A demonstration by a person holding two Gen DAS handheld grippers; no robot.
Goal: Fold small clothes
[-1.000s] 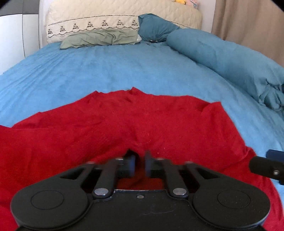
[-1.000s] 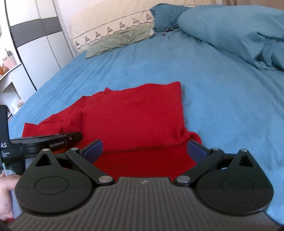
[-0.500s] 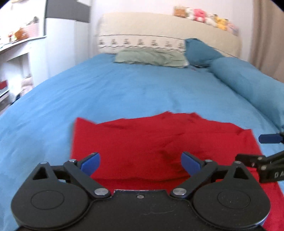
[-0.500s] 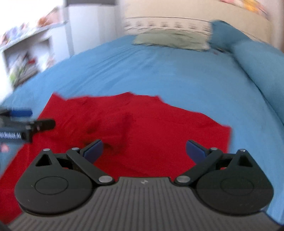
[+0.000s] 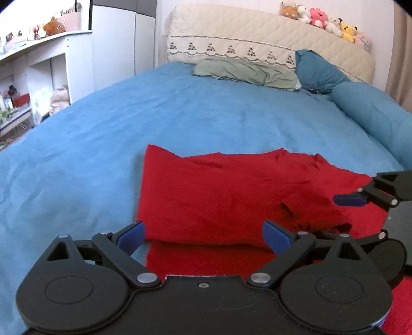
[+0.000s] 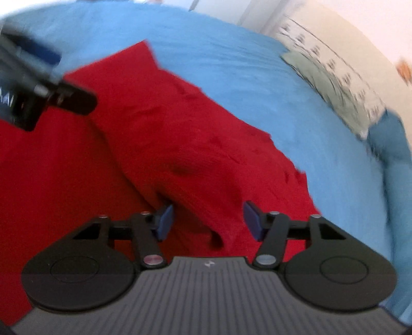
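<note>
Left gripper, jaws spread wide and holding nothing, hovers just over the near edge of the red garment, its blue-padded fingertips apart above the cloth. Right gripper, jaws likewise parted though less widely, sits low over the garment's right portion, where a raised fold of red fabric lies between its fingers without being pinched; this view is blurred. Each gripper appears at the edge of the other's camera view. The red garment lies folded over on itself on the blue bedspread, the upper layer forming a rough rectangle with a straight left edge, a lower layer showing beneath its near side. Beyond the garment, open bedspread. Farther back: a grey-green pillow, a dark blue pillow, a rolled blue duvet along the right. Farthest: a quilted cream headboard topped with plush toys, and white shelving at left.
</note>
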